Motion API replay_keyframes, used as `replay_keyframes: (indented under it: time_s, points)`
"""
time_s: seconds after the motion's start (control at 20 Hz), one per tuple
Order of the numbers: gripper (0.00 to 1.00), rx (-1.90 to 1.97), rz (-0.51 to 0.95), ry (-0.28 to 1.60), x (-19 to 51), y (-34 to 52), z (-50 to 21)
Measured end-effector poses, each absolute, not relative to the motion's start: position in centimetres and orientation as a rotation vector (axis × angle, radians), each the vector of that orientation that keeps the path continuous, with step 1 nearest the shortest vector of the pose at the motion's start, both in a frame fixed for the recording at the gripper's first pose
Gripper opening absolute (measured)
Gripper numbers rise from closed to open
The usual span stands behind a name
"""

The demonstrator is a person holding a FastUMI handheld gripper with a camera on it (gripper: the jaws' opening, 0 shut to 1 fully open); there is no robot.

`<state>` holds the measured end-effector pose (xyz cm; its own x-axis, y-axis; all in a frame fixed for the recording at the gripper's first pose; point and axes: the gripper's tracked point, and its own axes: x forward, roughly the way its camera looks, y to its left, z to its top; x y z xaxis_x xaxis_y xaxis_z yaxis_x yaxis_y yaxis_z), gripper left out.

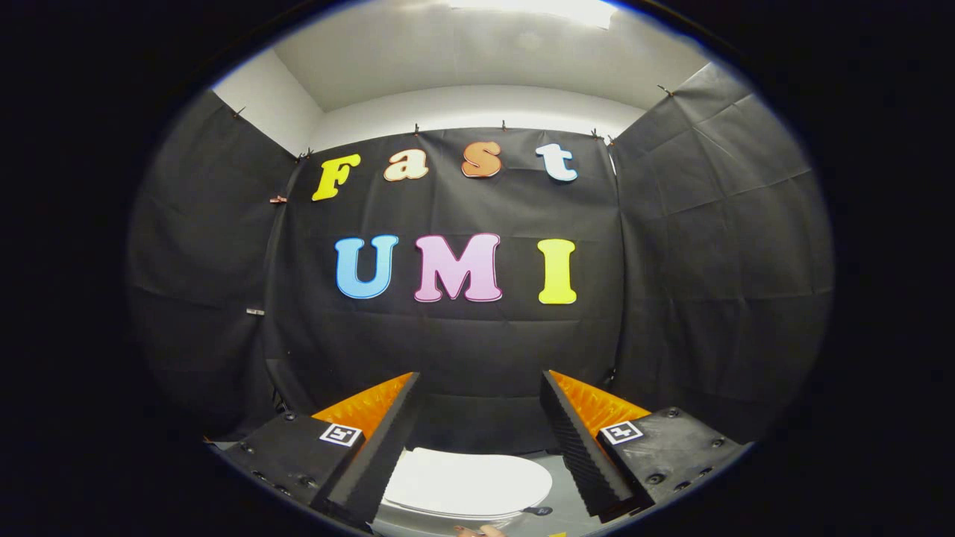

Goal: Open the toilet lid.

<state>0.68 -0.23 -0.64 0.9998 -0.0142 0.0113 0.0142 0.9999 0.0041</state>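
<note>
Down at the bottom centre of the frame, something small and pale pokes up at the very edge, possibly a fingertip, though it is too cropped to be sure. Just above it the tongs stand wide apart, their two fingers splaying out to lower left and lower right with nothing held between them.

Between and below those fingers, low in the frame, lies the toilet lid, a white oval that appears shut flat on the toilet bowl, whose paler rim peeps out underneath along the near edge. A small dark knob or fitting sits just beside the lid's right end on the grey floor.

Judging by this, the step in hand is the approach: the tongs look out level at the wall rather than down at the lid, so the person would do well to tip them downward and bring them low. A sound way is to slide one finger under the lid's front lip, the other above it, close gently, then lift in an arc toward the hinge at the back. Whether the lip overhangs enough to catch cannot be told here.

Farther off, filling the middle and upper frame, hangs the black cloth wall, with a white ceiling above it.
</note>
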Motion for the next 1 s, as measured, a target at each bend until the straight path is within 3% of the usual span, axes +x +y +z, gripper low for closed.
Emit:
replay_keyframes:
  time_s: [0.45,1.0]
  points:
    - [1.0,0.072,-0.085,0.044,2.8,-3.6,-3.6]
    - [0.99,0.355,-0.297,0.128,6.8,-13.4,-13.6]
